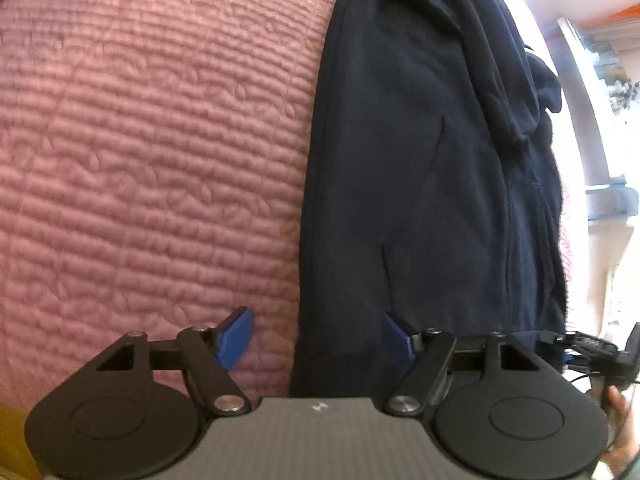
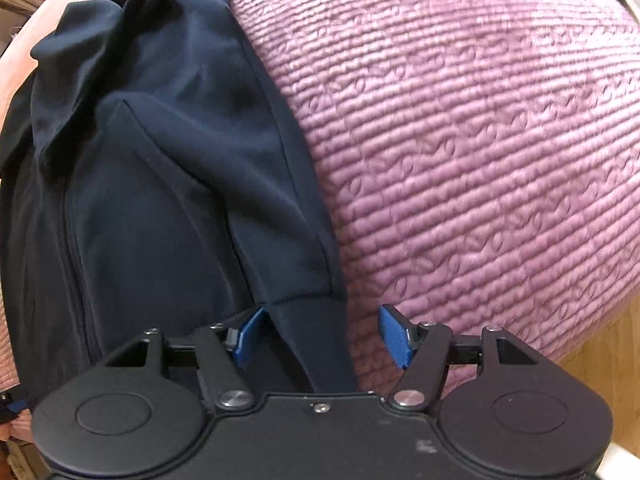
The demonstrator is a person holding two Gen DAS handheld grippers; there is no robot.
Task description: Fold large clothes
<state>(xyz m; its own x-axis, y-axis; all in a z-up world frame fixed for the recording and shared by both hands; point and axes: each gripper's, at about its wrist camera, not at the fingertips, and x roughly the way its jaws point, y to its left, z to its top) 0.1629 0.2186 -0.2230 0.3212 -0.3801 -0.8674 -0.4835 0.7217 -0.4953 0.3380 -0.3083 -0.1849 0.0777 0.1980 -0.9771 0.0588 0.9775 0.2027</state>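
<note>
Both jaws open, gripping nothing — left gripper (image 1: 316, 338), right gripper (image 2: 320, 334). Navy zip jacket (image 1: 420, 180) lies on pink quilted bedspread (image 1: 140, 140). Pinch edge seams evenly — fold flat.

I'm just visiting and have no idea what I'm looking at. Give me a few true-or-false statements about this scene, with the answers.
1. The garment is dark navy. True.
2. It lies on a green, smooth sheet. False: it lies on a pink quilted bedspread.
3. The left gripper is clamped shut on the fabric. False: its blue pads stand apart over the garment's edge, pressing on nothing.
4. The right gripper is open, with a strip of the dark fabric lying between its pads. True.
5. The garment has a zip running down it. True: a long closure line shows in the right wrist view.
6. The garment covers the whole bedspread. False: much of the bedspread is bare beside it.
</note>
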